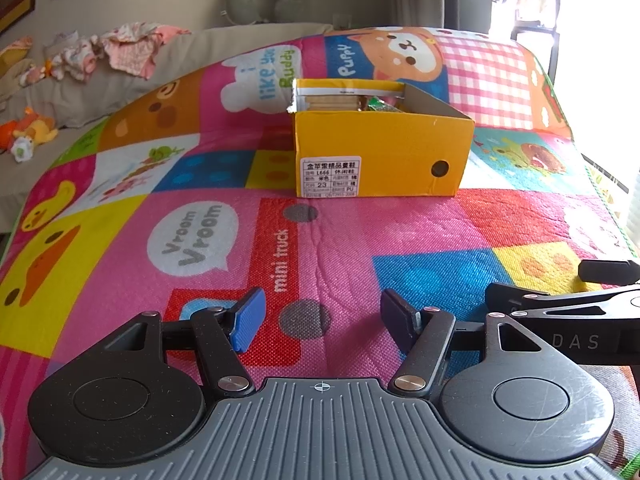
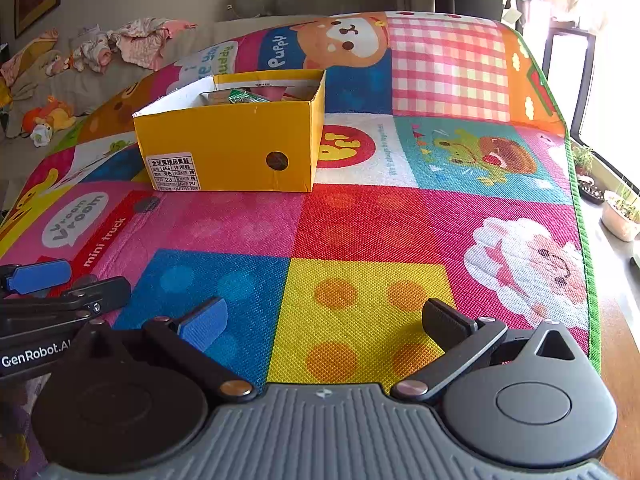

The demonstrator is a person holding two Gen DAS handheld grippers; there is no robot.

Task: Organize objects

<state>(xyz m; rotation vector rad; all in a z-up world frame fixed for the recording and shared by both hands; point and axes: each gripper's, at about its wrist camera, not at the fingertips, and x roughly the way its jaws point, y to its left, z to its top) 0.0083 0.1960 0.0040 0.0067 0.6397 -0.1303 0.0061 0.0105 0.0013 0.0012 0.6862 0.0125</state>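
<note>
Left gripper [image 1: 322, 322]: fingers spread apart, nothing between them, low over the play mat [image 1: 360, 240], bottom centre of the left wrist view. Right gripper [image 2: 324, 326]: also wide apart, empty, bottom centre of the right wrist view, over the mat's yellow and blue squares.

Yellow shoe box [image 1: 380, 152] sits upright on the mat, open top, upper centre of the left view; in the right view it's upper left [image 2: 232, 152]. White label and a round hole on its near wall. Inside: a pack of biscuits [image 1: 328, 102] against the far-left wall and a green wrapper [image 2: 244, 97] next to it; other contents too small to tell.

Both grippers well apart from the box. The right gripper's body shows at the right edge of the left view.

Background, upper left: crumpled clothes [image 1: 120, 50] and an orange plush toy [image 1: 32, 130] on a beige surface.
</note>
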